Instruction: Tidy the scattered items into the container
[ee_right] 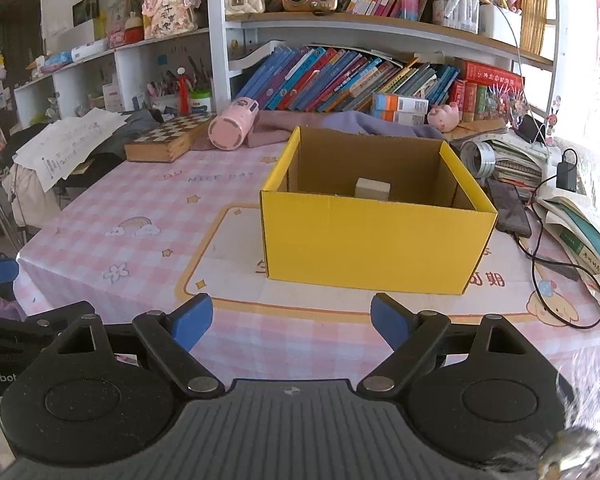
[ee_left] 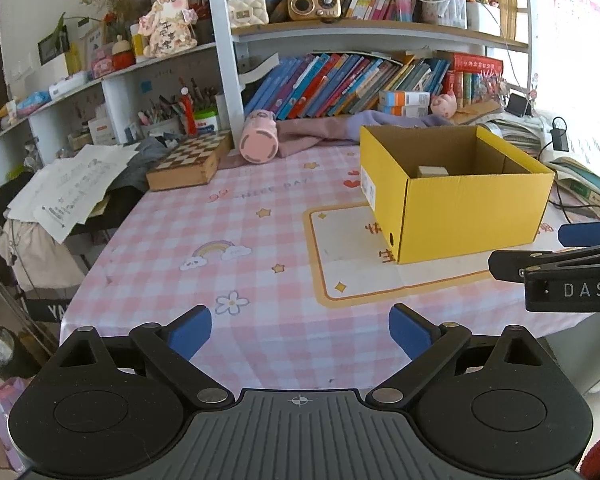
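**Both grippers empty, box ahead**

From my seat: bench [ee_right: 148, 200] under pink check cloth, bookshelf [ee_right: 340, 20] behind it. Yellow box [ee_right: 376, 240] stands open-topped on the bench, right of centre in my left view. Chessboard [ee_right: 168, 140] and pink cup [ee_right: 232, 128] lie well apart from it, toward the shelf. Small pale block [ee_right: 373, 189] sits inside the box. Left gripper [ee_left: 300, 330]: jaws wide, nothing between. Right gripper [ee_right: 292, 320]: jaws wide, nothing held.
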Motion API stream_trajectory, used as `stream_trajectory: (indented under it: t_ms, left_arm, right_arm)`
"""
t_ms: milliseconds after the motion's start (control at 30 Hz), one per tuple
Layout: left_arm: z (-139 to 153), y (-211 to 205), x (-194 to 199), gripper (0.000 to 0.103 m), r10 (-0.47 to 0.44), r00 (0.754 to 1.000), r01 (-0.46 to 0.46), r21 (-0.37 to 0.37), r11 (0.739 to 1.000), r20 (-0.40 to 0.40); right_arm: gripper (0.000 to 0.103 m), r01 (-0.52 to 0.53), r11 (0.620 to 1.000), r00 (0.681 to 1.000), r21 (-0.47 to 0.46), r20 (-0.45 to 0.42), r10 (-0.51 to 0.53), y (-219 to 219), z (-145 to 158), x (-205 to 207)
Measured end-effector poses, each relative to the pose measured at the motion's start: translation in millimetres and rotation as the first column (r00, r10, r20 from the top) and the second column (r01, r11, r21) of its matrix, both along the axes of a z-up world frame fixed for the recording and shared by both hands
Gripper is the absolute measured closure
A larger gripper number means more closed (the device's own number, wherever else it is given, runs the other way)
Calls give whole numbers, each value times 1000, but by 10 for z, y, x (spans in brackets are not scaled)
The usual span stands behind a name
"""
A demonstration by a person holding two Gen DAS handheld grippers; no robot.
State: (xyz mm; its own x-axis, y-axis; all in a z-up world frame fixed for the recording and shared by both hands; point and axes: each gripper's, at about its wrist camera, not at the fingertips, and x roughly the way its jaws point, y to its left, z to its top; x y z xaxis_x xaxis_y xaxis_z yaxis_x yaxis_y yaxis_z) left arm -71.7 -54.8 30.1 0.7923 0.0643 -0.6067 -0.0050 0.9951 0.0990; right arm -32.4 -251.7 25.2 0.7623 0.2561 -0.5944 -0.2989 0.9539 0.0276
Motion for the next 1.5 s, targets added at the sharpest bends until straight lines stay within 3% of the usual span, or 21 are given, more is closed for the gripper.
stream_trajectory:
  t_ms: [900,1500]
  left_arm:
    - [-59,-60,84,0,-39,998,38,-22,999,-48]
    - [-107,11,99,0,21,995,-25,-48,999,-95]
  right_arm:
    - [11,6,1000,998,10,-59,-5,-49,-80,8]
    - [9,-24,1000,996,-2,-83,24,5,-115,2]
